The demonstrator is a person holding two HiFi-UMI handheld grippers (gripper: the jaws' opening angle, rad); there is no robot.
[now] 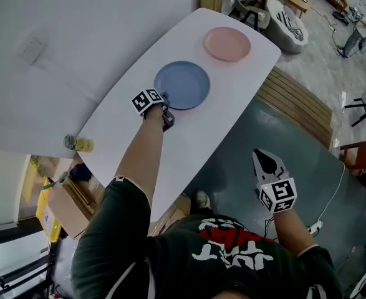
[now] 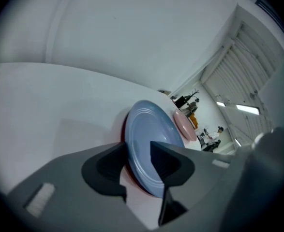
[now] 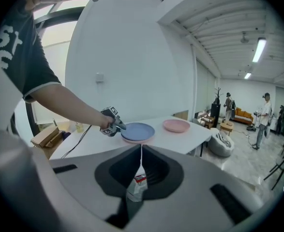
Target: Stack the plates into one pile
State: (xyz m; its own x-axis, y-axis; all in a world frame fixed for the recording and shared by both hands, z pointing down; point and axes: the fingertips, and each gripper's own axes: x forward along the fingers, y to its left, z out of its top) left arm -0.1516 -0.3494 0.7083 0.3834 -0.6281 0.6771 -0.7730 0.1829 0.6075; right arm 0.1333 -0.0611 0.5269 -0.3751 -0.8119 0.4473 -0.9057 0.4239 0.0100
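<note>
White table (image 1: 235, 101): left tool (image 2: 140, 151) loosely straddles blue plate (image 1: 183, 85) rim, right tool (image 3: 141, 153) clamped shut.

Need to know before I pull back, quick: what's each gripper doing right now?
Left gripper: open, with the blue plate rim between its jaws, not pinched.
Right gripper: closed, gripping no plate.

The left arm reaches forward, left gripper (image 1: 163, 98) jaws parted; right gripper (image 1: 262, 154) closed
</note>
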